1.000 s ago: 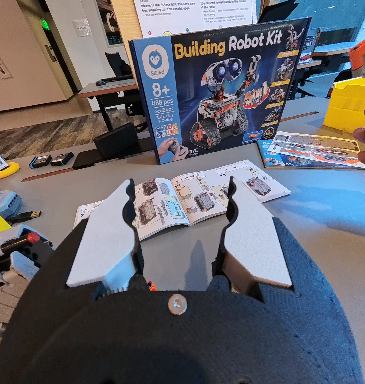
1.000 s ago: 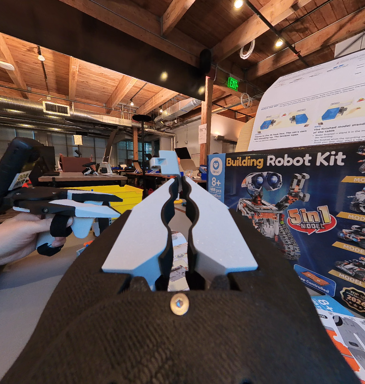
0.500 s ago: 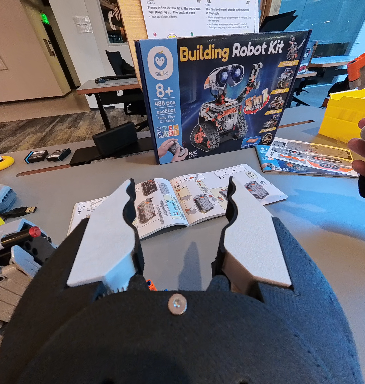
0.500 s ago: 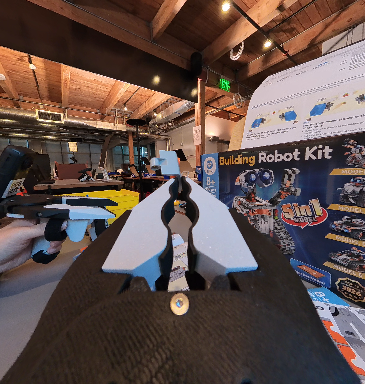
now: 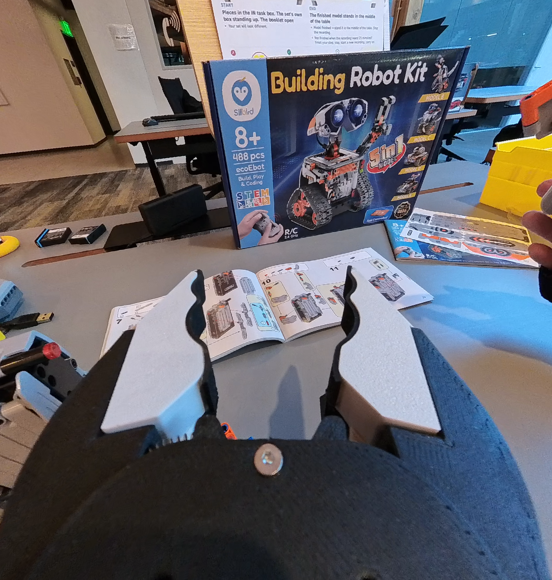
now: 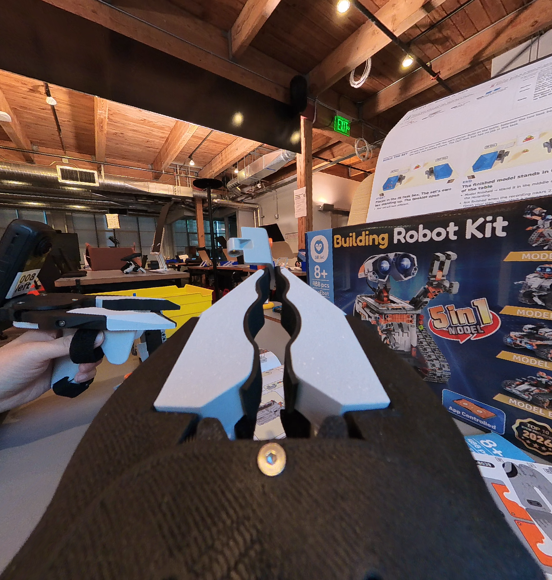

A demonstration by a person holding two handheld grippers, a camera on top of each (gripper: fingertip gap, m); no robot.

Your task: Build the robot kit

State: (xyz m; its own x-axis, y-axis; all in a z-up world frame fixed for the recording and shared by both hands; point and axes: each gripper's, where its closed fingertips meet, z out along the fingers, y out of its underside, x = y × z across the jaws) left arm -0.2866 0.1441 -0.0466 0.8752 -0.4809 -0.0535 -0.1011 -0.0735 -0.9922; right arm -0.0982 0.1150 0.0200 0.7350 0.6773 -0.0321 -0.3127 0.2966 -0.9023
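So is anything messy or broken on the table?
Nothing looks broken or spilled. The kit box stands upright, and the instruction booklet lies open and flat in front of it. The right gripper pinches a small grey brick piece; the left gripper is open and empty.

- Both views are bright and mostly sharp, with strong wide-angle bending toward the edges.
- Round ceiling spotlights flare white against the wooden ceiling.
- A soft shadow lies on the grey table between the fingers; bluish light tints its right side.
- The black gripper housing nearest the lens is slightly blurred.
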